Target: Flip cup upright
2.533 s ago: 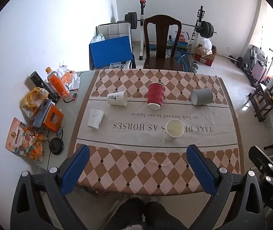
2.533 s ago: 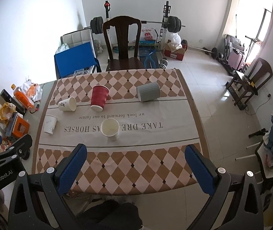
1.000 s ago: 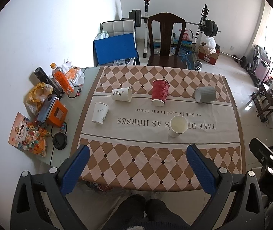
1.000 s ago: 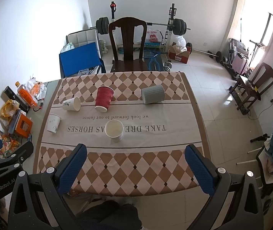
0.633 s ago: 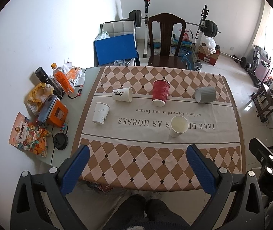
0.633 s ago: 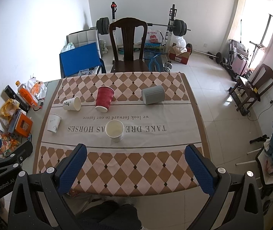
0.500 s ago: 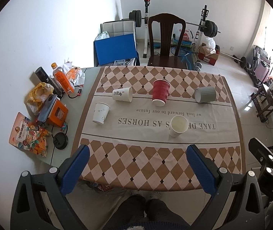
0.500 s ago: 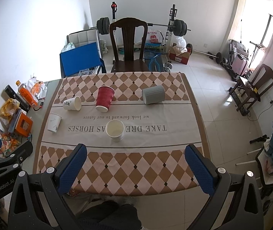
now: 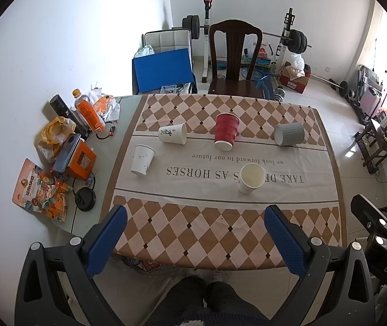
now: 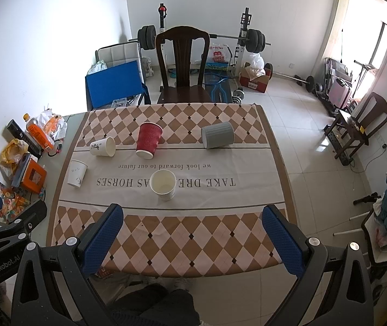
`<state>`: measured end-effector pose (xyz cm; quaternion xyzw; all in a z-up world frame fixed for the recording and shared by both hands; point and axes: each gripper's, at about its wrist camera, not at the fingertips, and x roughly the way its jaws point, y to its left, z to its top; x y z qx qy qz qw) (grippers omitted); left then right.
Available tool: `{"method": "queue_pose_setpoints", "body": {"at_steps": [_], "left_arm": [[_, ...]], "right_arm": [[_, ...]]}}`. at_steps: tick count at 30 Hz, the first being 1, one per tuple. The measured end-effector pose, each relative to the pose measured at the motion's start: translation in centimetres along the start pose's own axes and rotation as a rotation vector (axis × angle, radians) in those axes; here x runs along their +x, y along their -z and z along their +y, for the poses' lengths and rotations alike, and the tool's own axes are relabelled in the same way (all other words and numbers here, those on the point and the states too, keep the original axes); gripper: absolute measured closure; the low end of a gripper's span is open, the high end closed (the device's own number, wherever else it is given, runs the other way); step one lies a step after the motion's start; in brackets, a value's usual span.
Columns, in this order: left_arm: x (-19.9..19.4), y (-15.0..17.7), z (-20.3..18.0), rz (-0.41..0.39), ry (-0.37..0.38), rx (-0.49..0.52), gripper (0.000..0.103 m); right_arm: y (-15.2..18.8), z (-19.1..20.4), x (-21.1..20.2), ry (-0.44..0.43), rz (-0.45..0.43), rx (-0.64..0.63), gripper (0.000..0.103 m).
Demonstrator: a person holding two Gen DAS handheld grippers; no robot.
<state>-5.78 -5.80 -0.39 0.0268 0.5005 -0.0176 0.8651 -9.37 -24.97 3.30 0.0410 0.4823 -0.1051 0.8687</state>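
Observation:
Several cups sit on the checked tablecloth [image 9: 193, 233]. A white printed cup [image 9: 173, 133] [image 10: 103, 146] lies on its side. A grey ribbed cup [image 9: 289, 134] [image 10: 217, 134] also lies on its side. A red ribbed cup [image 9: 226, 131] [image 10: 148, 140] stands upside down. A white cup [image 9: 142, 160] [image 10: 76, 173] at the left stands upside down. A cream cup [image 9: 251, 178] [image 10: 163, 184] stands upright, mouth up. My left gripper [image 9: 193, 231] and right gripper [image 10: 192, 225] are both open and empty, held high above the table's near edge.
Clutter lies on the table's left strip: an orange bottle [image 9: 86, 111], an orange box [image 9: 80, 160], snack bags [image 9: 38, 193], a black lid [image 9: 85, 199]. A dark wooden chair [image 9: 234, 59] stands behind the table. Weights and a blue board [image 9: 162, 72] are beyond.
Both grippers have risen and drawn back a little since 2.5 s ago, so the table looks smaller. The cups have not moved.

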Motion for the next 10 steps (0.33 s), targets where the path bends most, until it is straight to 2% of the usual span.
{"method": "queue_pose_setpoints", "body": {"at_steps": [10], "left_arm": [[-0.01, 0.19, 0.08, 0.003, 0.004, 0.001, 0.000]], "right_arm": [[0.03, 0.08, -0.02, 0.000, 0.001, 0.000, 0.000]]}}
